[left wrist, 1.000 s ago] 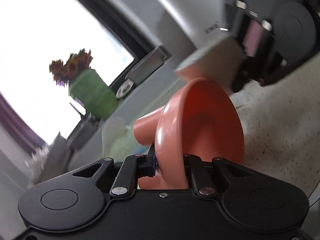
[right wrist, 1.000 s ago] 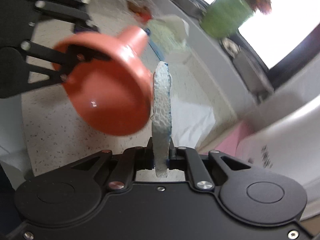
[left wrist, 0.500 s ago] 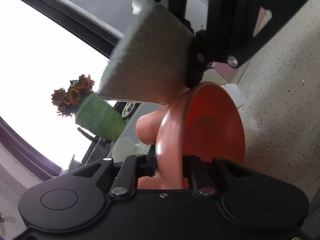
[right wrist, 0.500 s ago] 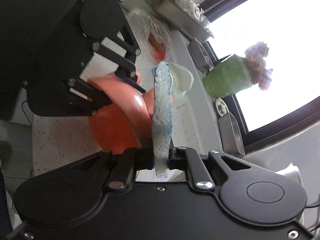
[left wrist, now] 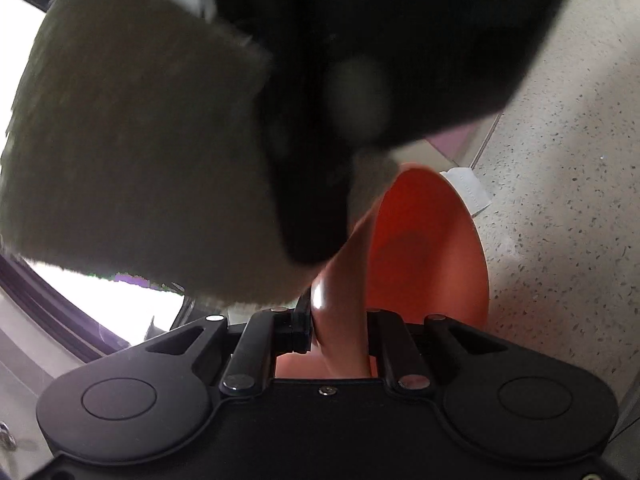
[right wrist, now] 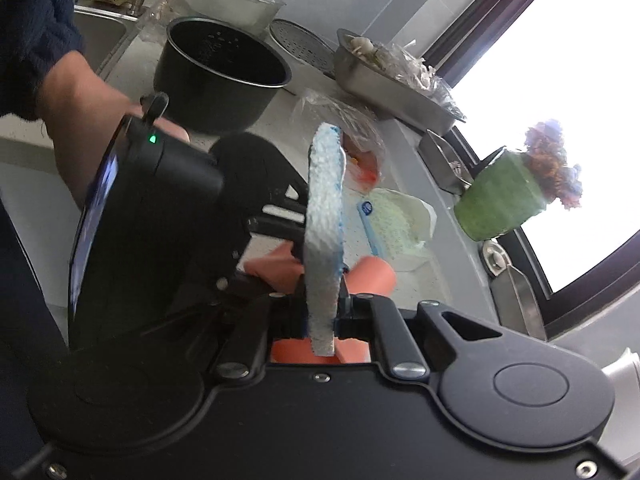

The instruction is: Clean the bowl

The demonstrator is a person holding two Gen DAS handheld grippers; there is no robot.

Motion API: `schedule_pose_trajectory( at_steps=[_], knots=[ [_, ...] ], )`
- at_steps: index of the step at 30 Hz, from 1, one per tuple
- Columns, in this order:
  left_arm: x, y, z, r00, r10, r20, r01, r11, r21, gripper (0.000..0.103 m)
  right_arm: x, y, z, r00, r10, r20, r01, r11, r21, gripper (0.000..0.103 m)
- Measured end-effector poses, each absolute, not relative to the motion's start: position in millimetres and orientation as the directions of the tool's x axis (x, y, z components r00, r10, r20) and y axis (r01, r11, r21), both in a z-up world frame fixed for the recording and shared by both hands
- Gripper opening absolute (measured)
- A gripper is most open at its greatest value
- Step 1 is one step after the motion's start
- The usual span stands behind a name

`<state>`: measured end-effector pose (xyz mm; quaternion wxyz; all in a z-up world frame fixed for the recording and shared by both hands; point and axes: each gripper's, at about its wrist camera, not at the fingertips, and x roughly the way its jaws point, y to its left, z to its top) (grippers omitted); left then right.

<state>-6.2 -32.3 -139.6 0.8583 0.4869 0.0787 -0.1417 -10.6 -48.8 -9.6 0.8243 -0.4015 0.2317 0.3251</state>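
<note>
My left gripper [left wrist: 338, 322] is shut on the rim of the orange bowl [left wrist: 424, 240], which stands on edge with its inside facing right. A blue-and-white sponge cloth [right wrist: 324, 220] is clamped upright in my right gripper [right wrist: 323, 312]. In the left wrist view the sponge cloth [left wrist: 132, 140] fills the upper left, right against the bowl's outer side, blurred. The black body of the right gripper hides the top of that view. In the right wrist view only slivers of the bowl [right wrist: 372, 276] show behind the cloth, beside the left gripper's body [right wrist: 160, 220].
A person's hand [right wrist: 80, 120] holds the left gripper. On the speckled counter [left wrist: 560, 160] stand a black pot [right wrist: 220, 68], a metal tray [right wrist: 392, 84], a plastic bag [right wrist: 348, 120] and a green-white packet [right wrist: 396, 224]. A green plant pot [right wrist: 504, 196] sits by the window; a sink [right wrist: 100, 28] lies far left.
The right gripper has carried the sponge cloth in close to the bowl; it now covers most of the left wrist view and hides the plant. The bowl stays clamped.
</note>
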Motion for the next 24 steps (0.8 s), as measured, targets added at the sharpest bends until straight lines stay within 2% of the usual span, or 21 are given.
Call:
schedule_pose_trajectory(
  at_steps=[15, 20, 24],
  knots=[
    [-21, -27, -149, 0.955, -0.208, -0.211, 0.287, 0.467, 0.836, 0.012, 49, -87, 0, 0.667, 0.258, -0.699, -0.645, 0.669, -0.368, 0.012],
    [-30, -26, -157, 0.962, -0.231, -0.147, 0.242, 0.464, 0.852, 0.013, 70, -101, -16, 0.586, 0.268, -0.765, -0.674, 0.685, -0.276, 0.012],
    [-31, -24, -154, 0.963, -0.227, -0.145, 0.245, 0.510, 0.825, 0.010, 77, -107, -36, 0.547, 0.246, -0.800, -0.700, 0.659, -0.275, 0.012]
  ],
)
